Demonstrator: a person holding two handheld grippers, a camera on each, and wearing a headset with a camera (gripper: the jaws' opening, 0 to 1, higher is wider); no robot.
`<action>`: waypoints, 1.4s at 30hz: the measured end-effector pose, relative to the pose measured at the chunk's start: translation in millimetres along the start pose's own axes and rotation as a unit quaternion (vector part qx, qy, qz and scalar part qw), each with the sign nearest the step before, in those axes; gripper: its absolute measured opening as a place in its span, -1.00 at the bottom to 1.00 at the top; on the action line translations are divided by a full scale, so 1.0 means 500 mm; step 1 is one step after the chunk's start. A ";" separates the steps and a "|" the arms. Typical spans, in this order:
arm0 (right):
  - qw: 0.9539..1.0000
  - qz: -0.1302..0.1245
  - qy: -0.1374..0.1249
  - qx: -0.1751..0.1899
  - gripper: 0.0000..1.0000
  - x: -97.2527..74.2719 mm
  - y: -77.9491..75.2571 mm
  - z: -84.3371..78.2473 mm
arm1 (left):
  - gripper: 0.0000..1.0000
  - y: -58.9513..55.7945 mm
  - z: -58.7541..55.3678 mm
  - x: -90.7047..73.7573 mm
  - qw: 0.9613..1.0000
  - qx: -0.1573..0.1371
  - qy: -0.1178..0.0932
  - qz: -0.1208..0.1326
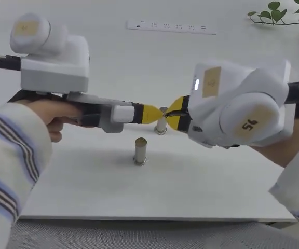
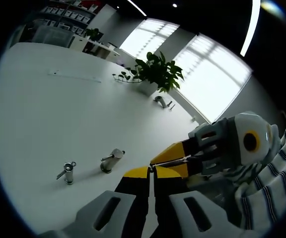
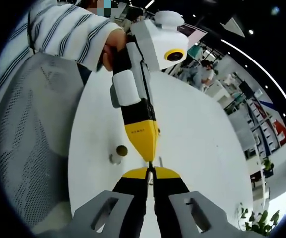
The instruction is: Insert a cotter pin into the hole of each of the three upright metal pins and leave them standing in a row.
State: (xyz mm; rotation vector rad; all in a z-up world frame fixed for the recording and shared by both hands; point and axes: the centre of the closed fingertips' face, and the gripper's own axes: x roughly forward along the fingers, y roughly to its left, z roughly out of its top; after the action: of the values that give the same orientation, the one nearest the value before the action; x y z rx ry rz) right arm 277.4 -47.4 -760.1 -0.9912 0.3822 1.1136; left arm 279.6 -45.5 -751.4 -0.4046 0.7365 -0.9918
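Note:
An upright metal pin (image 1: 161, 124) stands mid-table, and both grippers meet at its top. My left gripper (image 1: 158, 113) comes in from the left with its yellow jaws together (image 2: 153, 171); I see nothing between them. Coming from the right, my right gripper (image 1: 167, 113) is shut (image 3: 151, 172) on a thin dark cotter pin (image 3: 151, 164), just under the left gripper's yellow tip (image 3: 144, 141). A bare metal pin (image 1: 140, 151) stands nearer me (image 3: 118, 152). Two more pins (image 2: 68, 171) (image 2: 112, 160) stand beyond, each with a cotter pin through it.
The white table (image 1: 201, 176) ends in a front edge near me. A white power strip (image 1: 170, 26) lies at the far side, and a potted plant (image 2: 155, 74) stands at the far right corner. A small metal item (image 2: 161, 101) lies near the plant.

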 end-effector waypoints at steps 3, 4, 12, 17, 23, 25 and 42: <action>1.000 0.002 -0.003 -0.004 -0.88 0.000 0.002 0.001 | -1.00 -0.002 -0.002 -0.003 1.000 0.003 0.002 -0.003; 1.000 0.001 -0.004 -0.004 -0.84 0.000 0.001 0.001 | -1.00 -0.003 -0.002 -0.003 1.000 0.003 0.002 -0.003; 0.998 0.040 -0.028 0.039 -0.72 -0.010 0.007 0.002 | -1.00 -0.006 -0.004 -0.012 0.999 0.036 0.004 -0.005; 0.994 0.075 -0.041 0.070 -0.71 -0.017 0.011 -0.001 | -1.00 -0.013 -0.007 -0.023 0.999 0.048 0.009 -0.017; 0.984 0.125 -0.060 0.108 -0.72 -0.025 0.020 0.004 | -1.00 -0.032 -0.011 -0.040 0.995 0.094 0.009 -0.042; 0.980 0.148 -0.067 0.116 -0.72 -0.027 0.029 0.006 | -1.00 -0.048 -0.008 -0.047 0.990 0.123 0.000 -0.062; 0.945 0.234 -0.126 0.189 -0.84 -0.056 0.074 0.049 | -1.00 -0.089 -0.019 -0.075 0.974 0.192 -0.010 -0.120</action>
State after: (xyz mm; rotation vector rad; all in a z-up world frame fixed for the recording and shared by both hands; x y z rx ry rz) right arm 227.9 -40.0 -744.4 -0.4158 0.6147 1.5068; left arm 233.0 -35.2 -716.4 -0.1672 0.4679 -1.3271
